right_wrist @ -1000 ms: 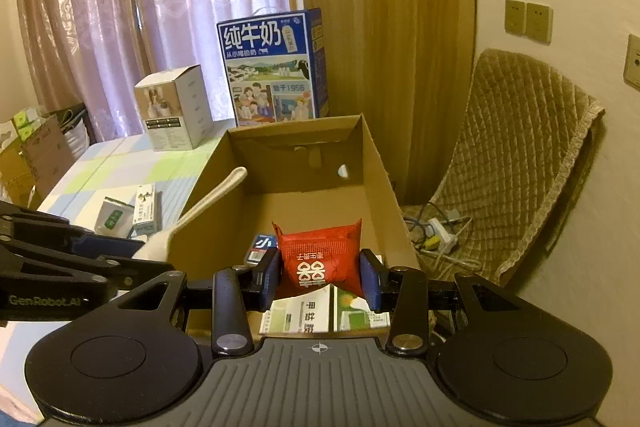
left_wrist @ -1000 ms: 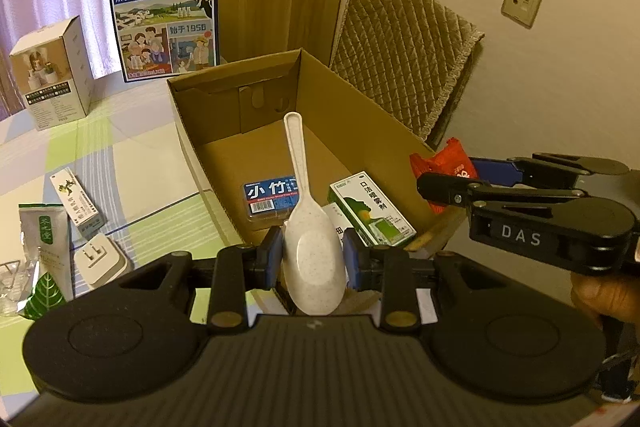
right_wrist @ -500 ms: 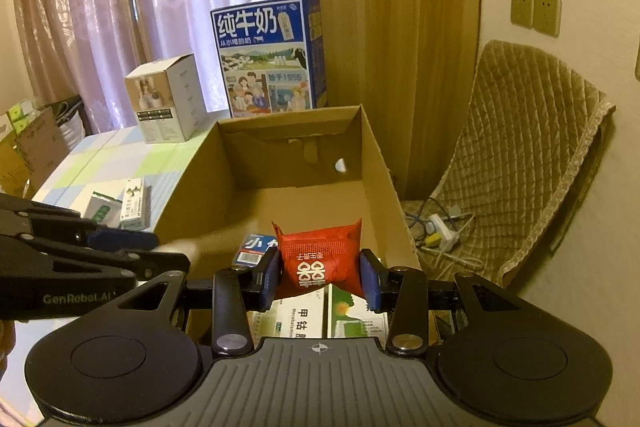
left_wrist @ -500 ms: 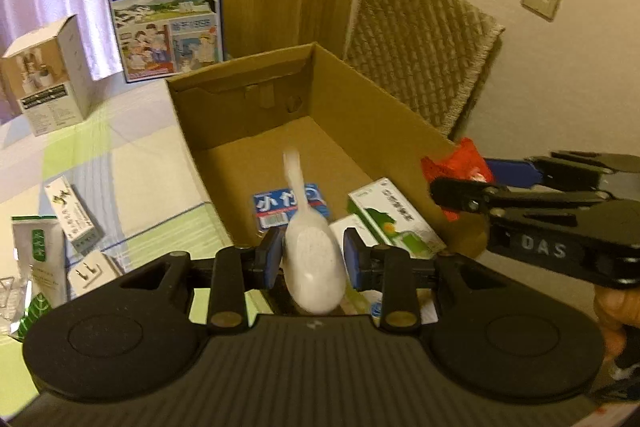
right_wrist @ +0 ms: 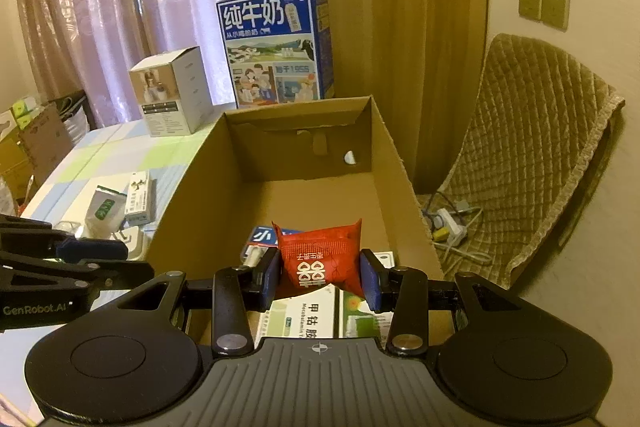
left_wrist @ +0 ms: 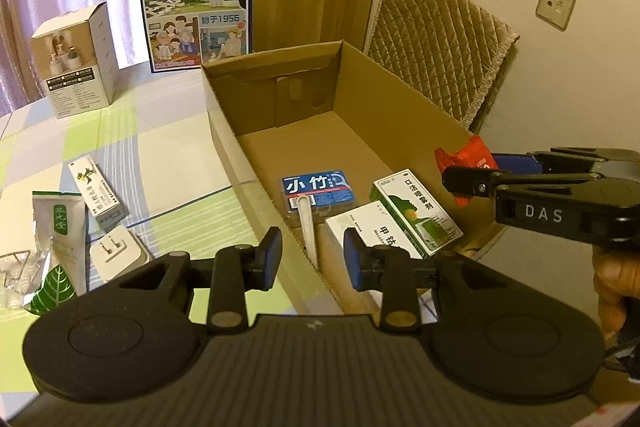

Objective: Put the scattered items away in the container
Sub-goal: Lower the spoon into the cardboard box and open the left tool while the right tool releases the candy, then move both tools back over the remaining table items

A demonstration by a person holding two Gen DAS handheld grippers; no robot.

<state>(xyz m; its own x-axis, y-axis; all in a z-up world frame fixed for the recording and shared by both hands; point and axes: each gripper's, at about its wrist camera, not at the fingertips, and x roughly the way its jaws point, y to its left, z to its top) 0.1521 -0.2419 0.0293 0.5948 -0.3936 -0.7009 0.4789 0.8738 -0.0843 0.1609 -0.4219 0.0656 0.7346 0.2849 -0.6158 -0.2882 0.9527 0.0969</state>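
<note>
Left wrist view: I see my left gripper (left_wrist: 312,259) parted, empty; white plastic spoon (left_wrist: 309,227) lies inside the open brown cardboard box (left_wrist: 224,131). My right gripper (right_wrist: 320,277) clamps a red foil sachet (right_wrist: 320,257) above the box's near end.

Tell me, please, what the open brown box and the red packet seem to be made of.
Box: corrugated cardboard, matte brown, judging by its folded flaps and rough cut rim. Red packet: probably thin plastic film, slightly shiny, creased, with a crimped, serrated top edge.
</note>
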